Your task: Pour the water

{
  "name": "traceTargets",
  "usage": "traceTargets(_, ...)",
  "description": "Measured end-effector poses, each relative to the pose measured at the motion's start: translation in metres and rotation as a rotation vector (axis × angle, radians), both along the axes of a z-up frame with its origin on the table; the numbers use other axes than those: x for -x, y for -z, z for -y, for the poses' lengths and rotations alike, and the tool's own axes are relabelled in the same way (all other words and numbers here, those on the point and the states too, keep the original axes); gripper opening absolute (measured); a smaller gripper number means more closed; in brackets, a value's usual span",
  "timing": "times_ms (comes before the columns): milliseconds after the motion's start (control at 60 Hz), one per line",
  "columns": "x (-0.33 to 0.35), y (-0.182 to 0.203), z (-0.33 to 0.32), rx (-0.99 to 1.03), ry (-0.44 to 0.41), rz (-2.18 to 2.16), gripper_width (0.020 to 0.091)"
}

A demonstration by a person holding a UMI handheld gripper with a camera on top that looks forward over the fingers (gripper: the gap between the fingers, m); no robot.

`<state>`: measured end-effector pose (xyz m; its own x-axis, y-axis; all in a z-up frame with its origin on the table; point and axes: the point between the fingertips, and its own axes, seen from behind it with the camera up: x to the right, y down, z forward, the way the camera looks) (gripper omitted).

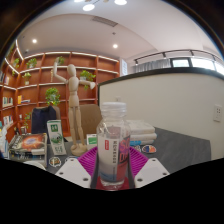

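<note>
A clear plastic water bottle (112, 150) stands upright between the two fingers of the claw (111, 172), its white cap (113, 107) on and a pale label with green print wrapped around its middle; the wall of the bottle is transparent, and the level of the water inside cannot be made out. Just beside the bottle, on the right, a small round dark cup or dish (149, 149) sits on the worktop (180, 148), and what it holds cannot be told. The worktop is dark grey and runs away to the right, under a light partition wall (170, 100). To the left of the bottle a tall wooden artist's mannequin (74, 98) stands upright, with a phone or calculator (57, 140) propped near its foot and a colourful box or book (28, 143) lying further left. Behind these, wooden wall shelves (40, 78) carry green potted plants (52, 96), and round ceiling lights (90, 6) shine above; windows (180, 62) show beyond the partition on the right. The claw reaches forward from below, its pink pads (89, 161) showing at either side of the bottle's lower body. The fingers appear closed against the bottle's sides, left and right, with no gap visible between pad and plastic, so the claw is pinching the bottle at label height.
</note>
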<state>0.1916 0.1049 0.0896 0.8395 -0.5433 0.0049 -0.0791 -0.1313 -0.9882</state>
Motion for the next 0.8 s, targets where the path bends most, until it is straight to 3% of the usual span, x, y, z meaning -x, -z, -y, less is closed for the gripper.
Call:
traceTargets(83,0.001,0.006,0.000,0.024,0.008,-0.012,0.0538)
traceTargets(167,0.003,0.015,0.007,0.067,0.013,-0.028,0.0773)
traceTargets(233,0.009,0.016,0.013,0.077,0.010,-0.030,0.0875)
traceTargets(350,0.024,0.015,0.033,0.086,-0.005,-0.040,0.0879)
traceTargets(467,0.056,0.004,0.064,0.075,-0.073,-0.050,0.0879)
traceTargets(800,0.123,-0.051,0.175,0.137,-0.216,0.011,0.0880)
